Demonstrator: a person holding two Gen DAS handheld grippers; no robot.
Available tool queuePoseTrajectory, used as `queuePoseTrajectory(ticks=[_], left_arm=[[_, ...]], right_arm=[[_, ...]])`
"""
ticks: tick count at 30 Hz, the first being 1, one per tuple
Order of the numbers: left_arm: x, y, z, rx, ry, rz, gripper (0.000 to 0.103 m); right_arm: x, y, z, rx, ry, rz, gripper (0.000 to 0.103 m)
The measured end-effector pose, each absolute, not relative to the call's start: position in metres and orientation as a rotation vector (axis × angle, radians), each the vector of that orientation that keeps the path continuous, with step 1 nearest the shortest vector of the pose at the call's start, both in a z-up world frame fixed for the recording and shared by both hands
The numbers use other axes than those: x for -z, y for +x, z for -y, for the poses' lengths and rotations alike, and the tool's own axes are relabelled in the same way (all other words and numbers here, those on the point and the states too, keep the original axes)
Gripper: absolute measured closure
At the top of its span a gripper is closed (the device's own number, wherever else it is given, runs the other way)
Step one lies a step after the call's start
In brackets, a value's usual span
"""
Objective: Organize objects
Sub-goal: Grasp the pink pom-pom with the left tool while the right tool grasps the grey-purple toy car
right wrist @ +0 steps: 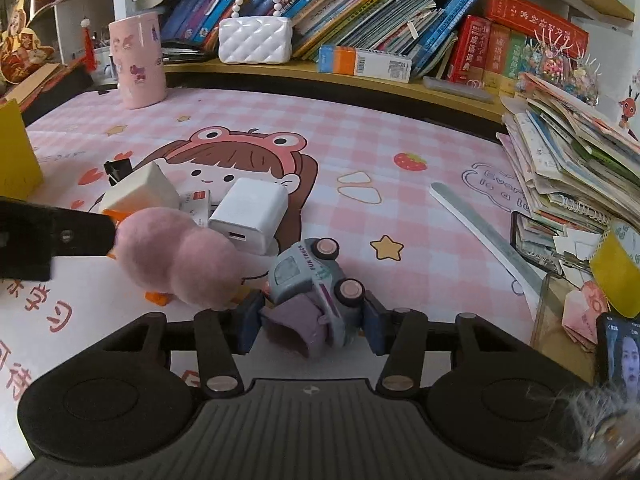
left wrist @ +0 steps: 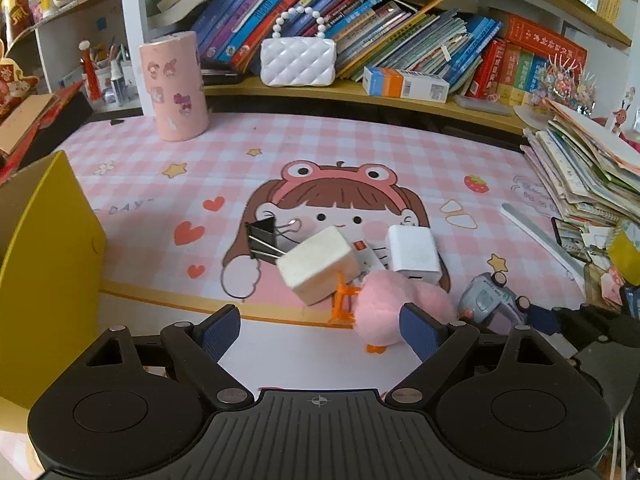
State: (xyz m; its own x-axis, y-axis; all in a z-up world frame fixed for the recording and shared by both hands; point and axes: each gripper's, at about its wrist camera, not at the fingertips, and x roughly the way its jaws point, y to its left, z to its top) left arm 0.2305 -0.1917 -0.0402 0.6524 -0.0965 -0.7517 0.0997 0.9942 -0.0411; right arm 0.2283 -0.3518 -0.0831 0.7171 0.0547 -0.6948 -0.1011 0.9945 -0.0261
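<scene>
A heap of small objects lies on the pink checked mat: a cream block (left wrist: 318, 266), a black binder clip (left wrist: 262, 236), a white charger (left wrist: 414, 254), a pink plush duck (left wrist: 394, 312) and a grey toy truck (left wrist: 490, 300). My left gripper (left wrist: 320, 330) is open; its right finger touches the plush duck. In the right wrist view, my right gripper (right wrist: 310, 326) is shut on the toy truck (right wrist: 316, 288), which lies on its side. The plush duck (right wrist: 180, 256), charger (right wrist: 252, 214) and cream block (right wrist: 140, 190) lie to its left.
A yellow box (left wrist: 44, 280) stands at the left. A pink cylinder (left wrist: 174, 86) and white purse (left wrist: 298, 60) are at the back by the bookshelf. A stack of papers (right wrist: 576, 168), a ruler (right wrist: 488, 236), a yellow tape roll (right wrist: 616, 272) and a phone (right wrist: 624, 356) are at the right.
</scene>
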Motion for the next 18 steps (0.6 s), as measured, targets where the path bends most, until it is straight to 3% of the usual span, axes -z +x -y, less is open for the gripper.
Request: queuePoseTrajectory(ticks=[13, 18], left_arm=[[0.076, 0.262, 0.231, 0.138, -0.098, -0.919, 0.014], [0.083, 0.263, 0.227, 0.134, -0.154, -0.918, 0.022]], right_arm=[[0.06, 0.186, 0.384, -0.01, 0.003, -0.762, 0.055], [0.055, 0.174, 0.387, 0.013, 0.009, -0.758, 0.055]])
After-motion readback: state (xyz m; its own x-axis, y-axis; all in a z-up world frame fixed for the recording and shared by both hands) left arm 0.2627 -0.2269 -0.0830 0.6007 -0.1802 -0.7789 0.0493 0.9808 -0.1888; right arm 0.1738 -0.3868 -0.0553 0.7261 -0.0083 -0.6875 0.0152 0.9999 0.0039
